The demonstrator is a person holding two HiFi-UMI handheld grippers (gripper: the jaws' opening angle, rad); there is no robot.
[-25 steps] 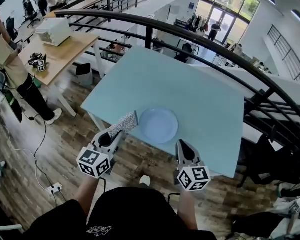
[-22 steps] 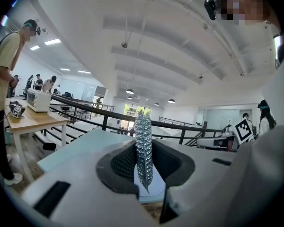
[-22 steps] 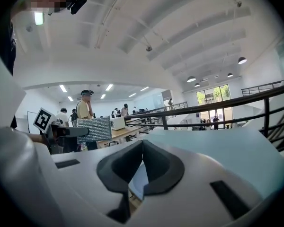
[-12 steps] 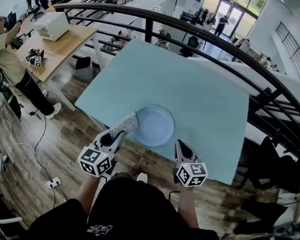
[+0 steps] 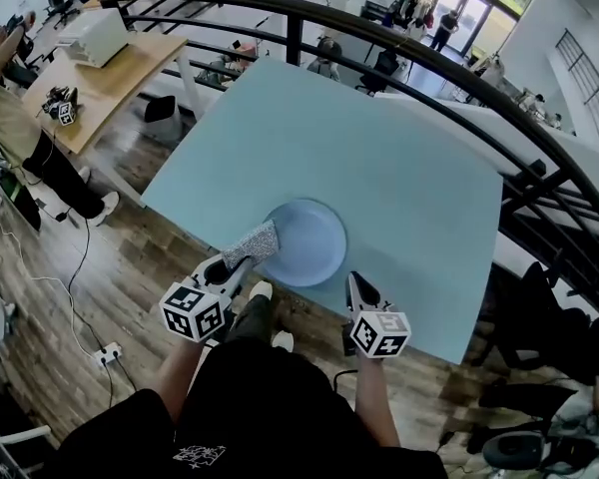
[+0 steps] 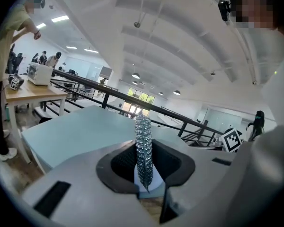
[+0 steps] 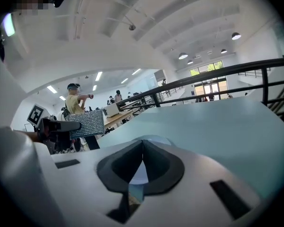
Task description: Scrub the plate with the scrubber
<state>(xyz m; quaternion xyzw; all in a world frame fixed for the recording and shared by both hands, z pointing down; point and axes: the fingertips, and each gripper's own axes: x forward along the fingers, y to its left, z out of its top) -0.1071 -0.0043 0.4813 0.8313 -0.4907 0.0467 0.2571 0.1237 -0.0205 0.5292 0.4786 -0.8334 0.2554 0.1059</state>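
A pale blue round plate (image 5: 307, 239) lies near the front edge of the light blue table (image 5: 379, 148). My left gripper (image 5: 238, 260) is shut on a grey speckled scrubber (image 5: 254, 242), whose far end overlaps the plate's left rim. In the left gripper view the scrubber (image 6: 143, 131) stands edge-on between the jaws of the left gripper (image 6: 144, 161). My right gripper (image 5: 352, 285) is shut with nothing in it, just off the plate's near right edge. The right gripper view shows the plate (image 7: 156, 139) past the closed jaws of the right gripper (image 7: 142, 145), and the scrubber (image 7: 87, 123) at the left.
A black railing (image 5: 449, 68) runs behind the table. A wooden desk (image 5: 100, 78) with a white box stands at the far left, with a person (image 5: 5, 118) beside it. Cables lie on the wood floor (image 5: 70, 297) below the table's front edge.
Both grippers have moved forward toward the plate. The scrubber, which was left of the plate at the table's edge, now reaches the plate's left rim.
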